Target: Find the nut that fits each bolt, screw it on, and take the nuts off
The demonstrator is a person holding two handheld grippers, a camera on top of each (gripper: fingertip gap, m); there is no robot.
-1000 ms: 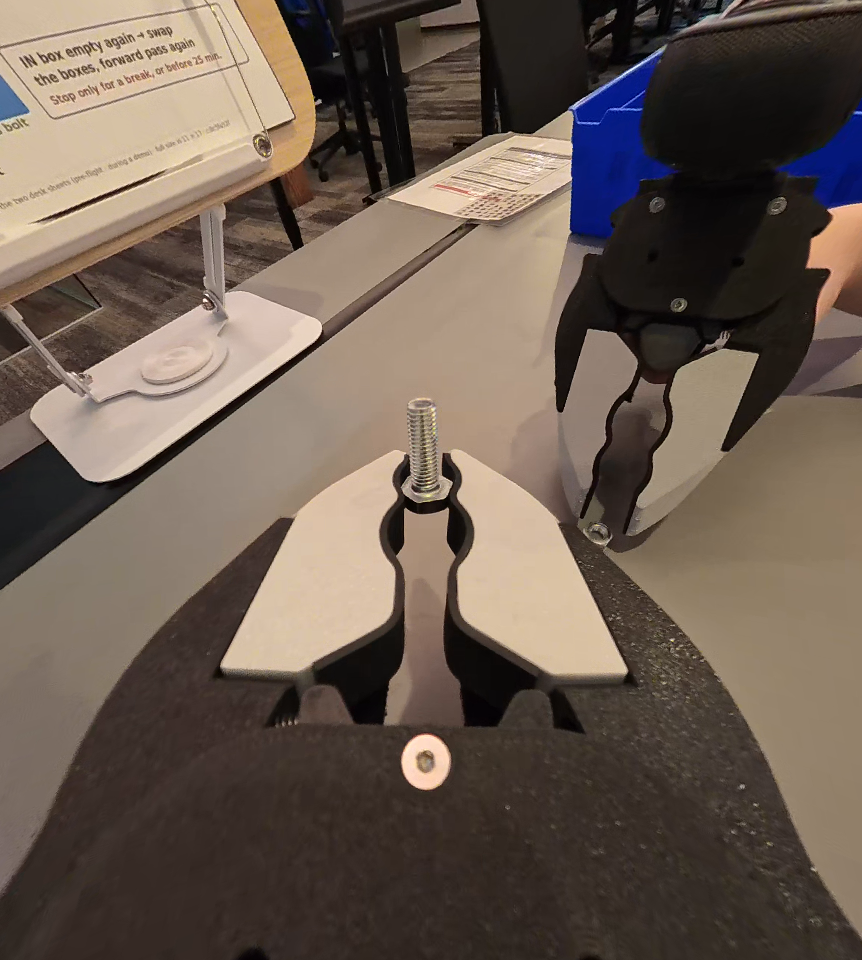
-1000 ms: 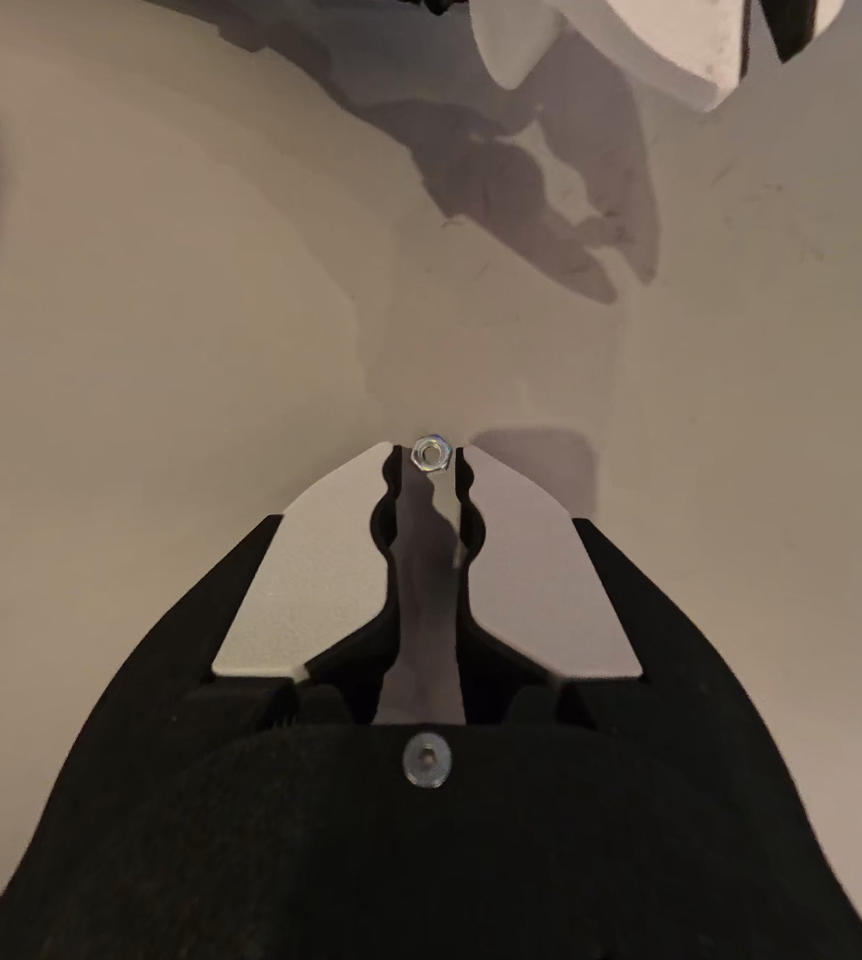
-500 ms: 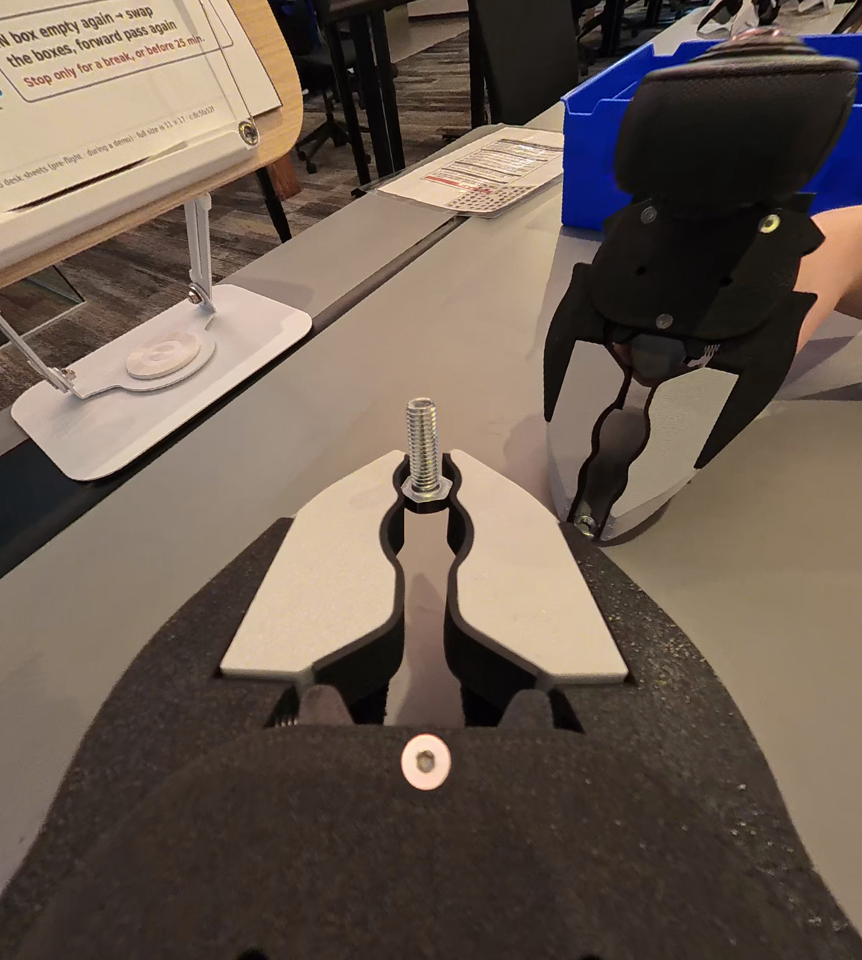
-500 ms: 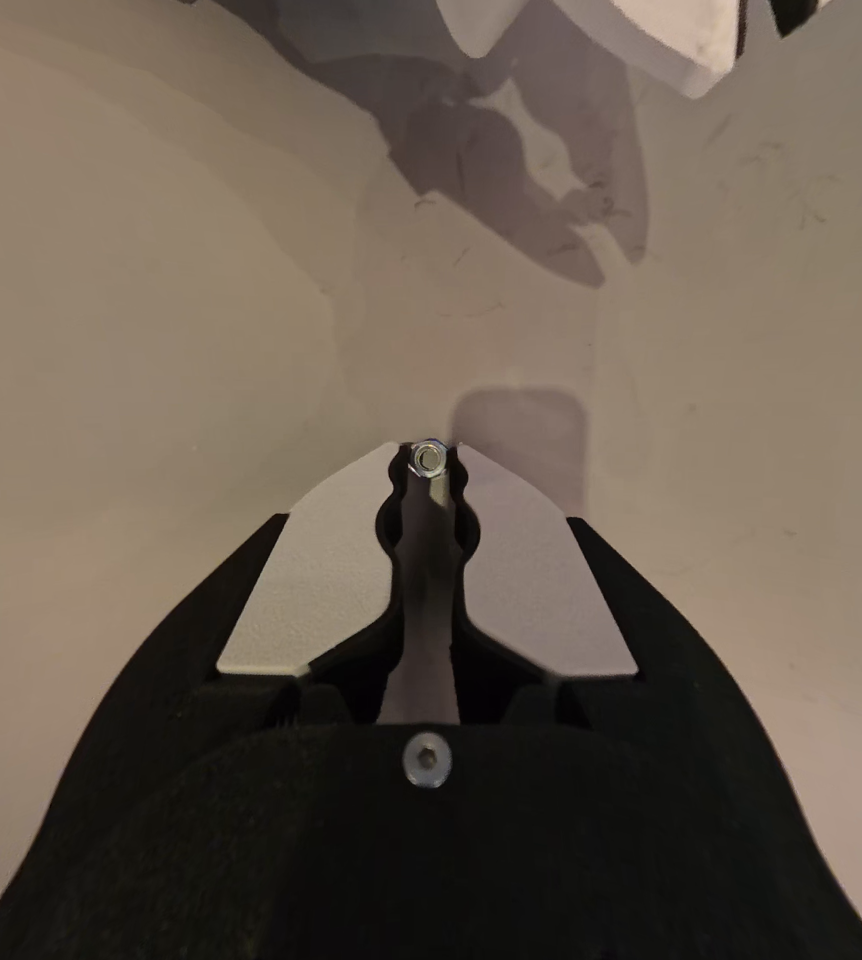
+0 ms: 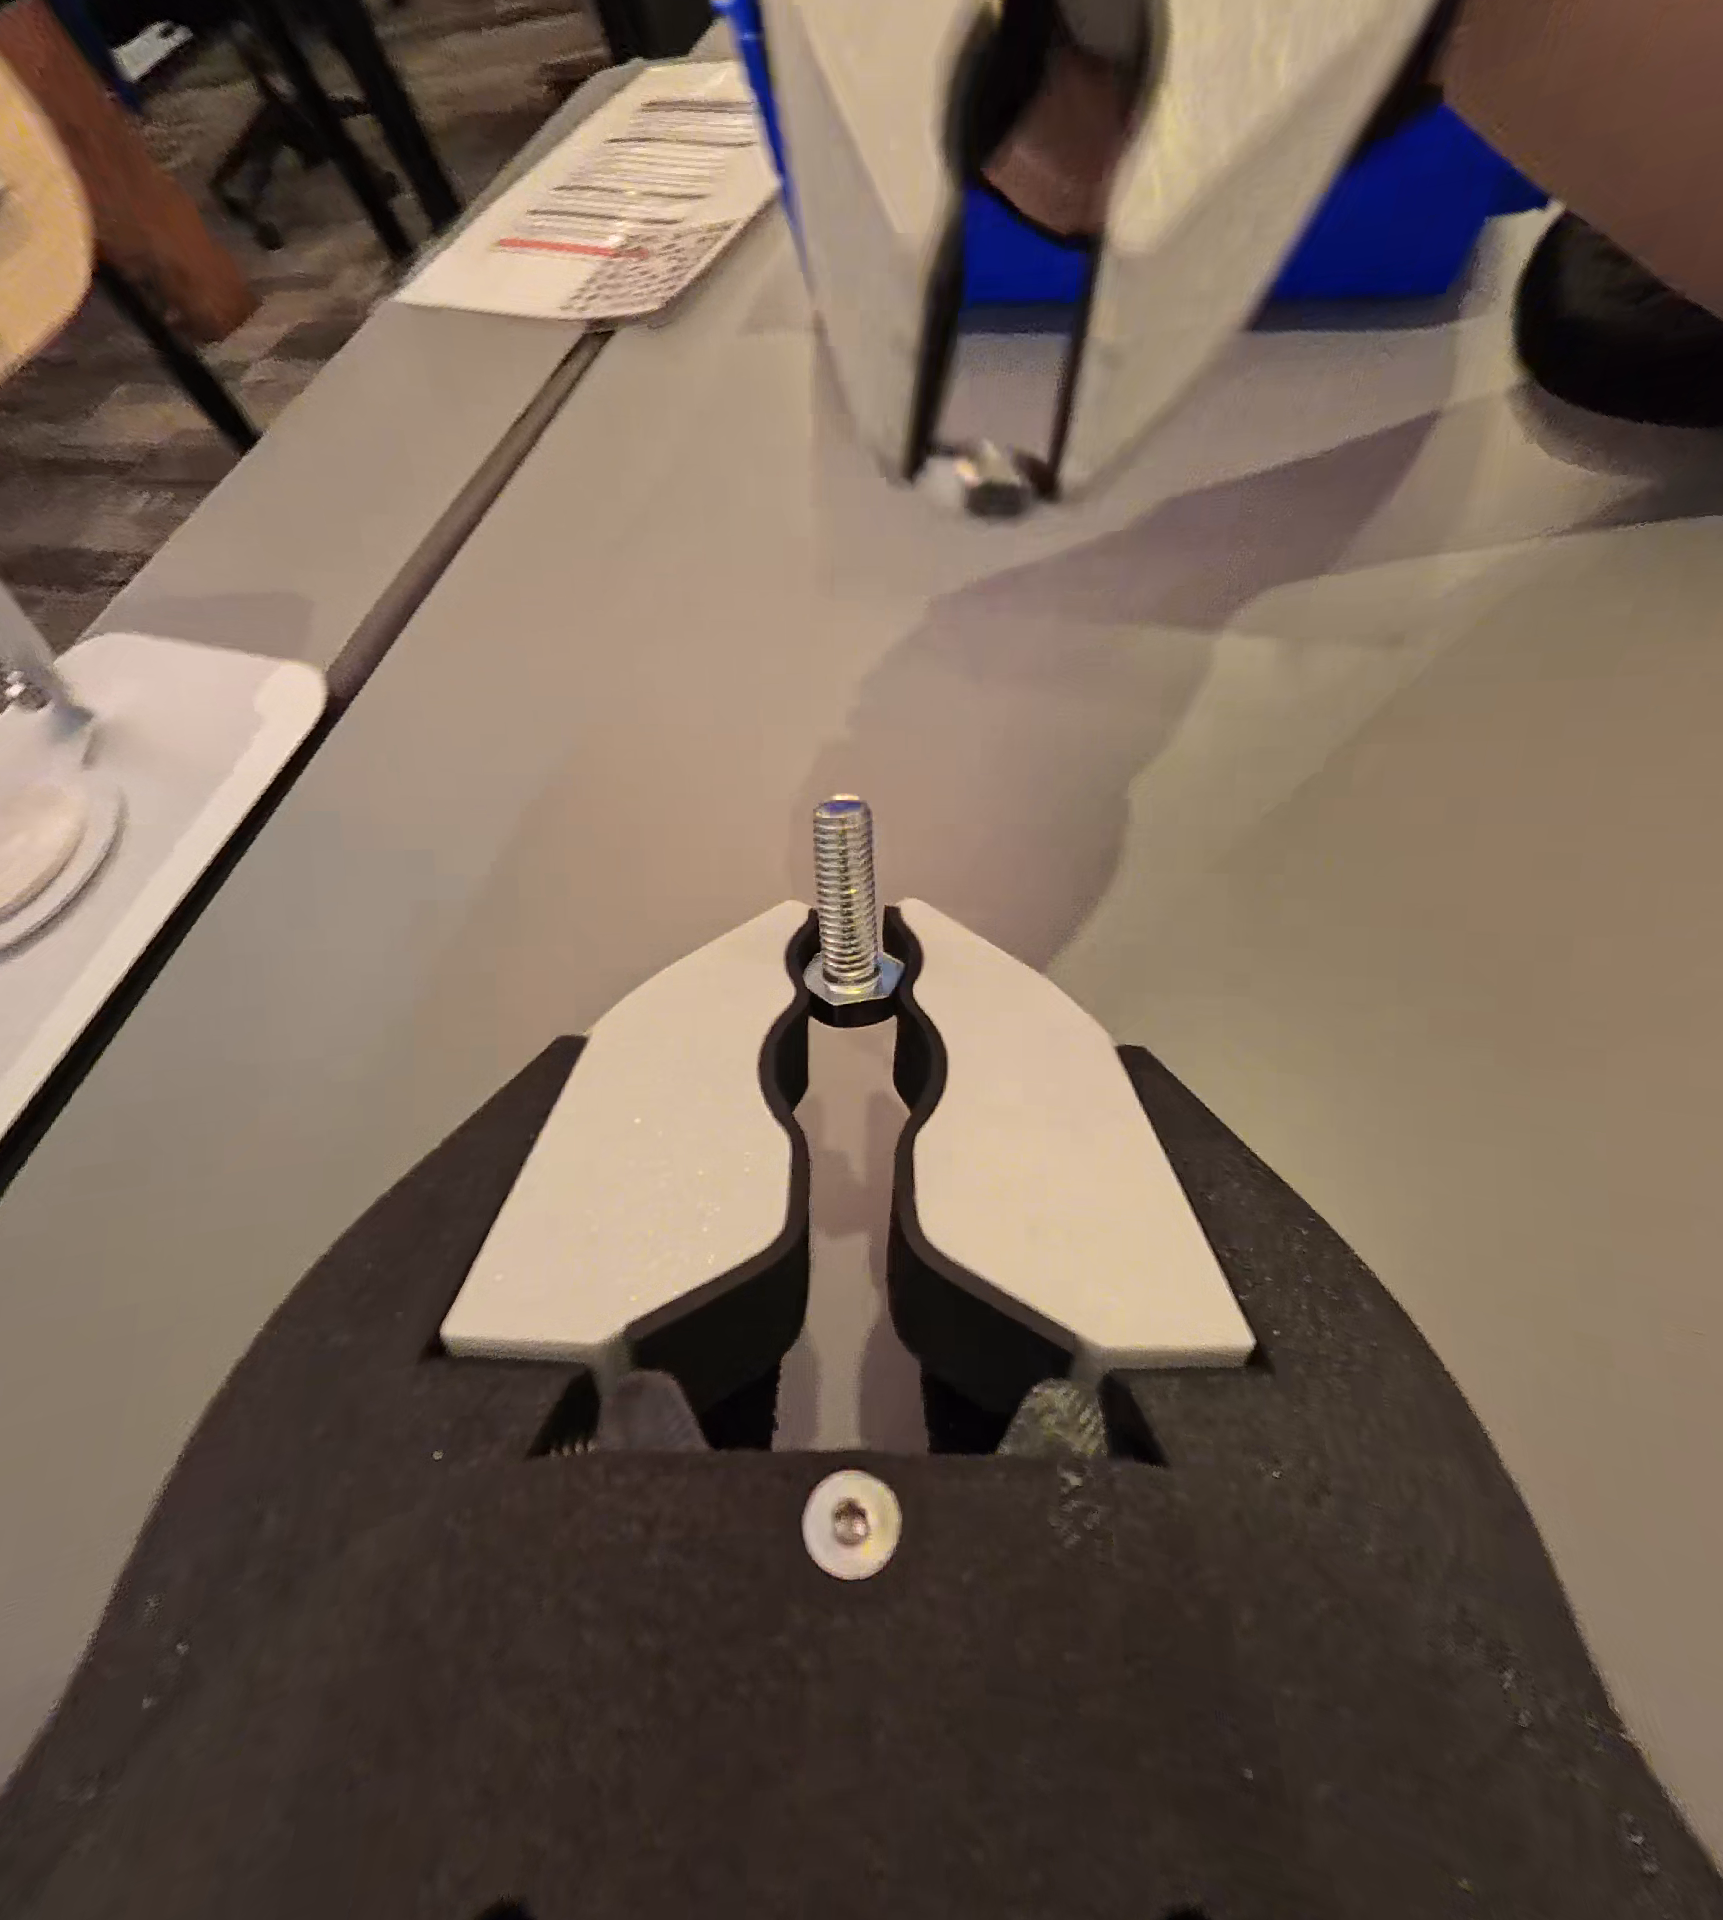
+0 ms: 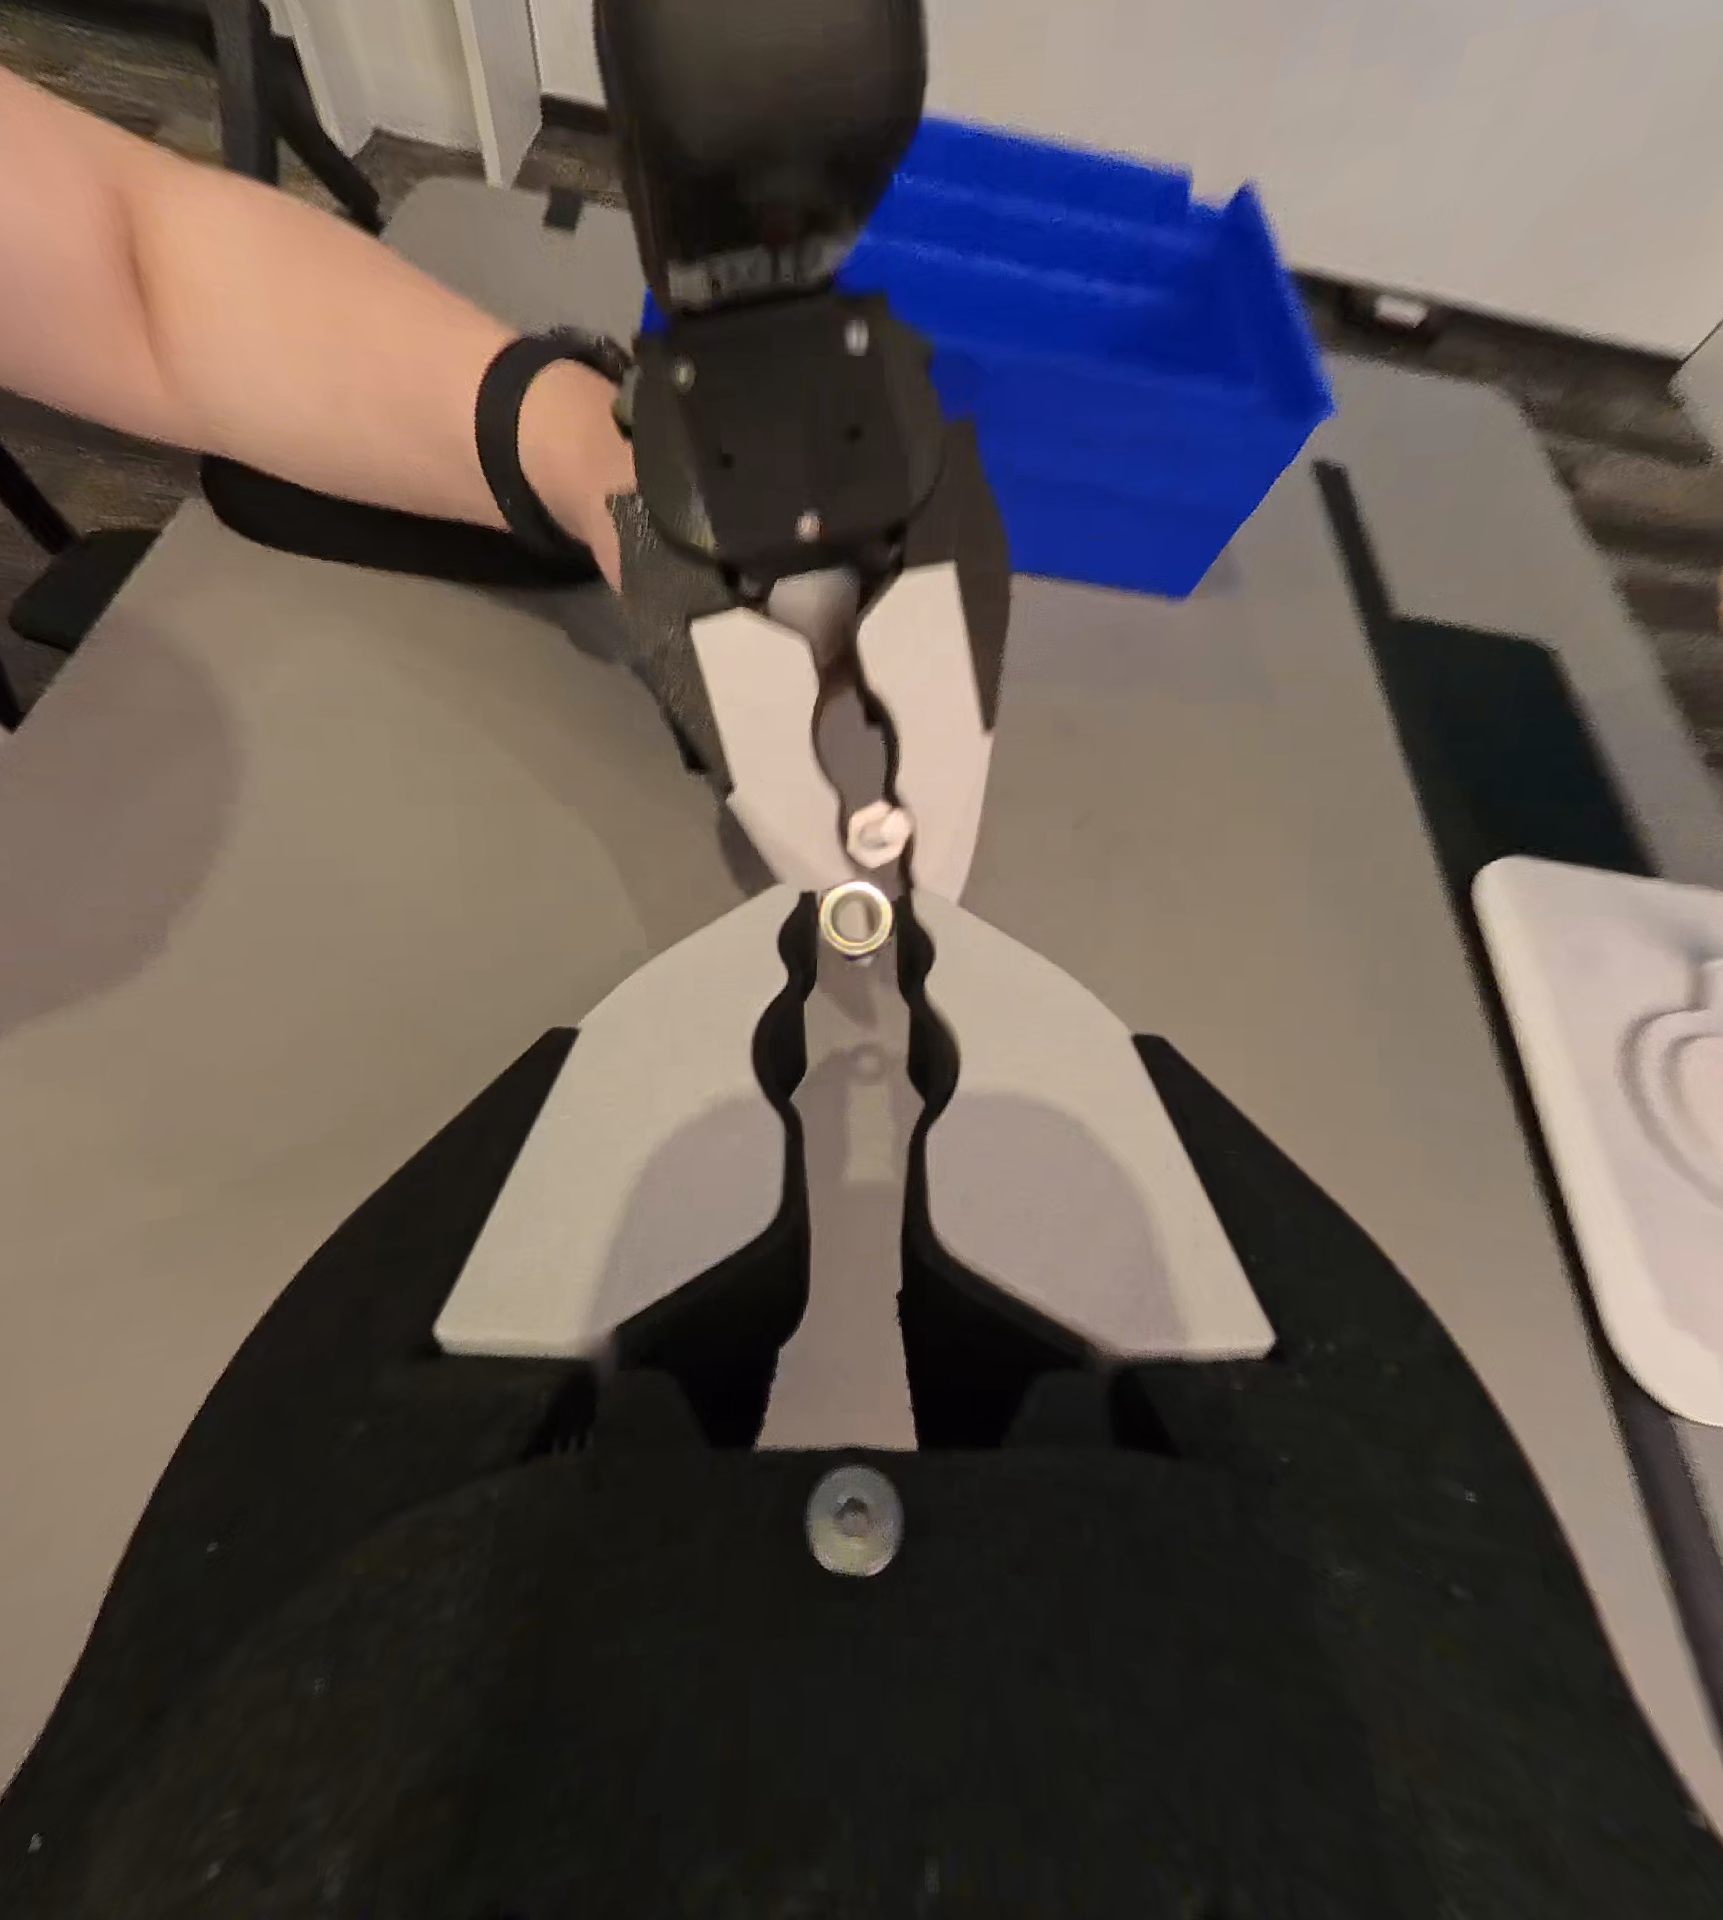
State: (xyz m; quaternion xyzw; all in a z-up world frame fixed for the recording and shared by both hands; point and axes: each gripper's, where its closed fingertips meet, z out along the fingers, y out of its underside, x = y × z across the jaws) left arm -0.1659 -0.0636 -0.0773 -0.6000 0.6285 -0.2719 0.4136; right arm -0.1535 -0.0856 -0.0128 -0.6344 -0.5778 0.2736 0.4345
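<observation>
Moved since a second ago: right gripper (image 5: 982, 488) up off the table (image 5: 1356, 935) and swung round to face the left one, nut (image 6: 858, 916) carried with it. Previously tip-down on the surface, well right of the bolt.

Left gripper (image 5: 852, 971): clamped on the bolt (image 5: 844, 894) at the hex head, threaded shank upright, threads bare, nothing on them.

Right gripper: pinched on the nut at the very fingertips, bore facing the camera in the right wrist view. Tip of nut just short of the bolt (image 6: 878, 836) held in the left gripper (image 6: 883, 831); probably not touching yet, hard to say with the motion blur.

Progress: bolt picked and held, nut picked and lifted, the two brought near. Not yet done: axes lined up, nut started on the thread, run down, then backed off again. Fit unproven until a first turn bites. Any further bolts not in view, possibly in the blue bin (image 6: 1096, 416) behind.

Stand base (image 5: 109, 831) at left, printed sheet (image 5: 608, 239) further back, both clear of the work.
</observation>
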